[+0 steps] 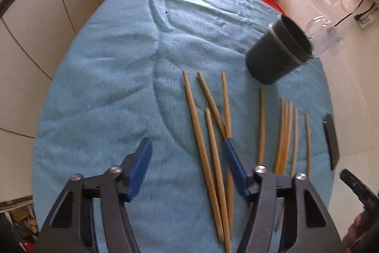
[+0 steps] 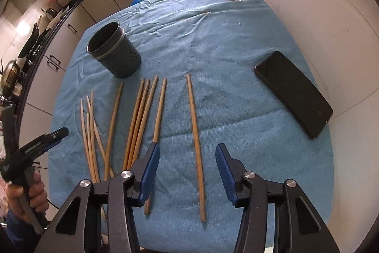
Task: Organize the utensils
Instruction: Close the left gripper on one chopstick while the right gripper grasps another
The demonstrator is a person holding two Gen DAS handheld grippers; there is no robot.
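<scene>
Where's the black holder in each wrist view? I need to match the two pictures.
Left wrist: the holder stands at the upper right, beyond the chopsticks.
Right wrist: the holder stands at the upper left, beyond the chopsticks.
Shared landmark: the phone at the right edge in the left wrist view, and at the right in the right wrist view.

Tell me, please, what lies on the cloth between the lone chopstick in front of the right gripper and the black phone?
Nothing: in the right wrist view the blue cloth is bare between the lone chopstick and the phone.
</scene>
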